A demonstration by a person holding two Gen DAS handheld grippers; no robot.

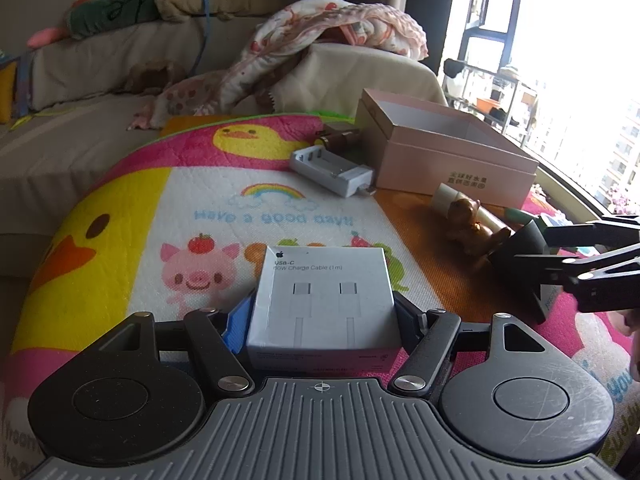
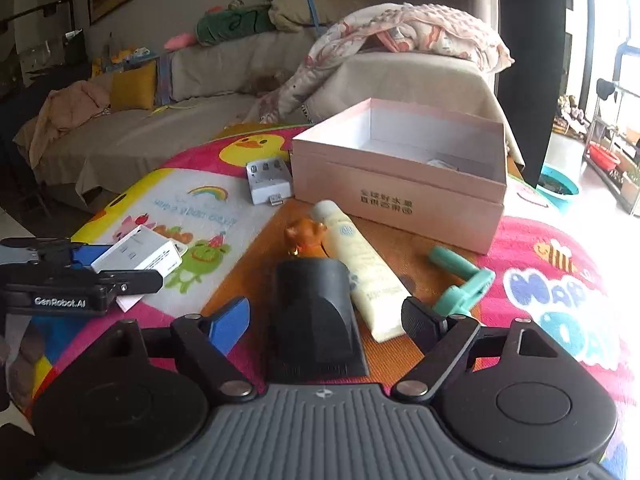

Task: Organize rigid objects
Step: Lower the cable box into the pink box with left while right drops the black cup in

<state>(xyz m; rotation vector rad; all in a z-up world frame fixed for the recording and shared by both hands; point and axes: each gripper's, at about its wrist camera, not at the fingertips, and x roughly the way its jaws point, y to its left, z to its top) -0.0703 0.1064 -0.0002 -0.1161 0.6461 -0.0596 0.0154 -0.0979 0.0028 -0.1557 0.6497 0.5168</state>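
Note:
My left gripper (image 1: 322,316) is shut on a white USB-C cable box (image 1: 320,300), held low over the cartoon mat (image 1: 200,208). In the right wrist view the same gripper (image 2: 80,268) and box (image 2: 140,254) show at the left. My right gripper (image 2: 324,316) stands open around a black wedge-shaped object (image 2: 316,312), with a gap on each side between it and the pads. From the left wrist view, the right gripper (image 1: 552,252) and the black object (image 1: 516,248) are at the right edge. An open pink box (image 2: 396,196) stands behind.
On the mat lie a white battery charger (image 2: 268,180), a brown animal figurine (image 2: 306,236), a cream tube (image 2: 360,264) and a teal handle (image 2: 460,284). A brass cylinder (image 1: 340,138) lies beside the pink box (image 1: 452,160). A sofa with blankets stands behind.

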